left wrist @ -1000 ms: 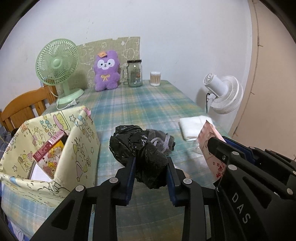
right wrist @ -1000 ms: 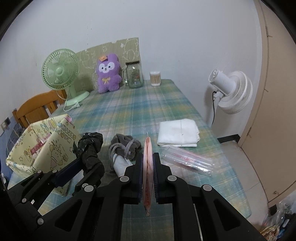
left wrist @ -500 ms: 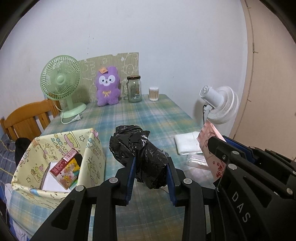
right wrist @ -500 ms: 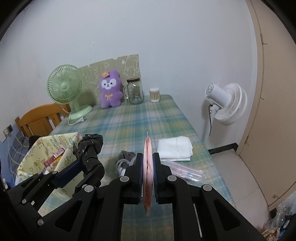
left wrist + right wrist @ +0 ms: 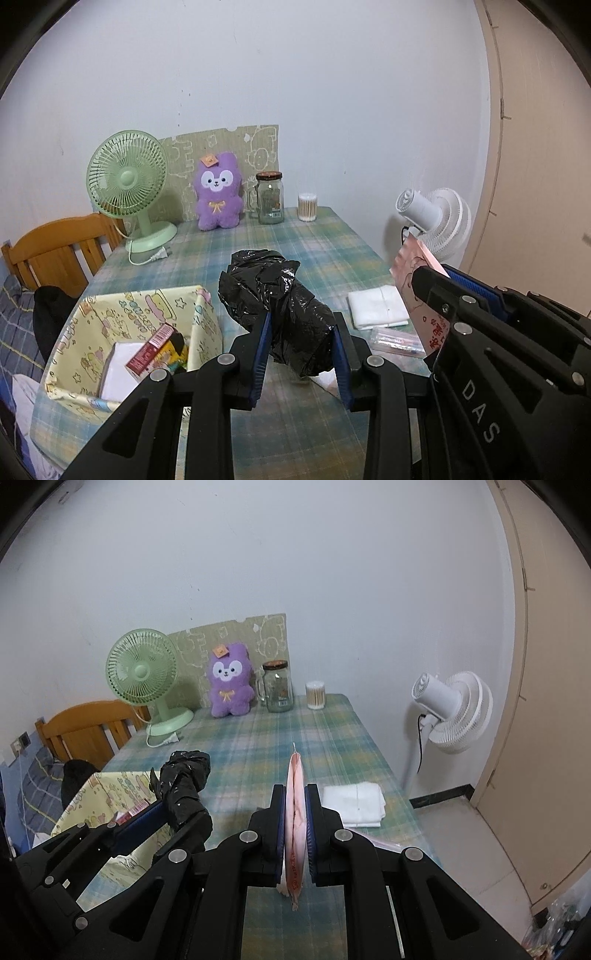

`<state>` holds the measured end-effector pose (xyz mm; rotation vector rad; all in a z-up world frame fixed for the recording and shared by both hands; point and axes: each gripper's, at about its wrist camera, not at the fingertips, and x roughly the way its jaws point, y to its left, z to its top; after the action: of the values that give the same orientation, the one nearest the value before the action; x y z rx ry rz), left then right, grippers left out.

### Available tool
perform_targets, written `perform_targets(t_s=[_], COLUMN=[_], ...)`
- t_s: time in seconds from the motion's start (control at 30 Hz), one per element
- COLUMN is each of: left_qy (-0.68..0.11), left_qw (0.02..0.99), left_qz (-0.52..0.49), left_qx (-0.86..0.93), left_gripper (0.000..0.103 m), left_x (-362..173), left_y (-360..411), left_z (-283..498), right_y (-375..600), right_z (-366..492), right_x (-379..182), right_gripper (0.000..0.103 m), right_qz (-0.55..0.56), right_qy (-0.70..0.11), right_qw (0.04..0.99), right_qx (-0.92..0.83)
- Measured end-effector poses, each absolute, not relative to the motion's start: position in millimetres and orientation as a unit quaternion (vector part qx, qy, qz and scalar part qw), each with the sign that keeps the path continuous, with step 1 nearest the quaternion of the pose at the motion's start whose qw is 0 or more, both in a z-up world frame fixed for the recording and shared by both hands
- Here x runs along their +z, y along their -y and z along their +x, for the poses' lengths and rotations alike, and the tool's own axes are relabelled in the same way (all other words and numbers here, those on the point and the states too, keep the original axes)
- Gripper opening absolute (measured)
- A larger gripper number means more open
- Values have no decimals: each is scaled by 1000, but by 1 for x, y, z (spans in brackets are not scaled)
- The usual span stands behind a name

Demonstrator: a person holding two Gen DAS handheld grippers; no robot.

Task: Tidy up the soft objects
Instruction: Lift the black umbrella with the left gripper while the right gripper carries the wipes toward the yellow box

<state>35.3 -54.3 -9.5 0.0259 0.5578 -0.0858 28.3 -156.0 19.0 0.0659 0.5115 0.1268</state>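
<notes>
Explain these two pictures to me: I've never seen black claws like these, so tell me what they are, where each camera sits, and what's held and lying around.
Each picture comes from a camera mounted on a hand-held claw, looking forward along its two fingers; a person carries one in each hand.

In the left claw's view, the left claw is shut on a crumpled black plastic bag. In the right claw's view, the right claw is shut on a thin pink packet, seen edge-on.

Below them is a table with a plaid cloth. On it lie a folded white cloth, a clear plastic packet and a yellow cartoon-print fabric box. At the far end stand a green fan, a purple plush toy, a glass jar and a tub of cotton swabs.
</notes>
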Motion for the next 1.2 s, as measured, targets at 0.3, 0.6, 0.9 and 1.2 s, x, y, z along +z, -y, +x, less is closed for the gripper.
perform_targets(t_s=[0.3,0.6,0.9,1.2], left_qy=[-261,-248,-247,-247], left_qw=[964,967,968,969], left_qz=[10,7,5,-6], left_qx=[-54,-59,-43,-27], left_gripper=[31,31,31,31], left_x=[5,13,16,14], left_y=[42,24,-4,-36], left_z=[33,27,28,31], right_y=[143,124,94,61], right_z=[26,24,32,42], right_x=[35,43,44,43], right_gripper=[13,13,13,13], right_qz=[25,20,20,10], right_qy=[-240,-231,-231,-233], right_qw=[969,971,969,967], right_qx=[55,55,82,105])
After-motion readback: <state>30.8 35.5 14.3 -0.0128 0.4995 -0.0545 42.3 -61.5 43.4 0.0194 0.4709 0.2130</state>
